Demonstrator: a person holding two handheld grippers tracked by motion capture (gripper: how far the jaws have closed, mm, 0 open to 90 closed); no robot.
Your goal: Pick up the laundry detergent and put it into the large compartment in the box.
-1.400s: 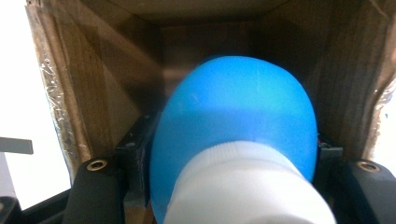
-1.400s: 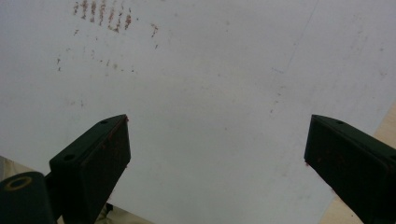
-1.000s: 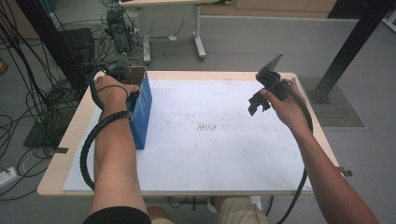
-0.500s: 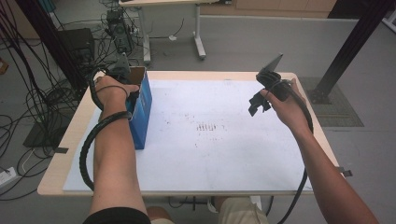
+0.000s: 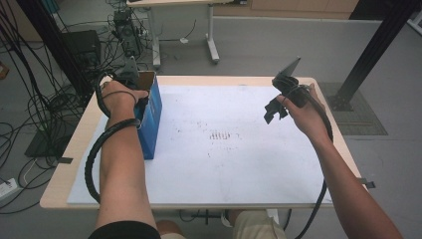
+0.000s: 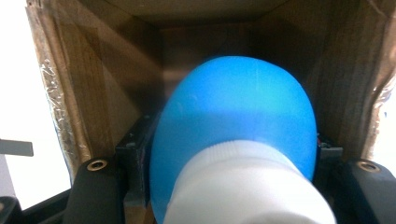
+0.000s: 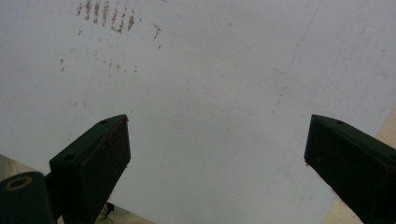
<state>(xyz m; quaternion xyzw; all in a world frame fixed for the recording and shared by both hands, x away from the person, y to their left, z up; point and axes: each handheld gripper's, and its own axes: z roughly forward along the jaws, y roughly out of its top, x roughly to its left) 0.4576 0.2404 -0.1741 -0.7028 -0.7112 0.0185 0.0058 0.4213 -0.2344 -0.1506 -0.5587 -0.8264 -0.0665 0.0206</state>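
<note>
A cardboard box point(image 5: 151, 118) with blue outer sides stands upright at the table's left edge. My left gripper point(image 6: 231, 151) reaches down into it from above. It is shut on a blue bottle point(image 6: 233, 102) with a white cap point(image 6: 247, 186), and the box's brown inner walls point(image 6: 93, 93) stand close on both sides. My right gripper point(image 5: 272, 110) hangs in the air over the right part of the table. It points down at the white sheet point(image 7: 210, 84), and its jaws stand wide apart with nothing between them.
The white sheet point(image 5: 224, 169) covers most of the wooden table point(image 5: 64, 184) and carries faint brown marks point(image 5: 221, 135) near the middle. Cables and equipment point(image 5: 124, 30) lie on the floor to the left. A black post point(image 5: 368, 55) rises at the right.
</note>
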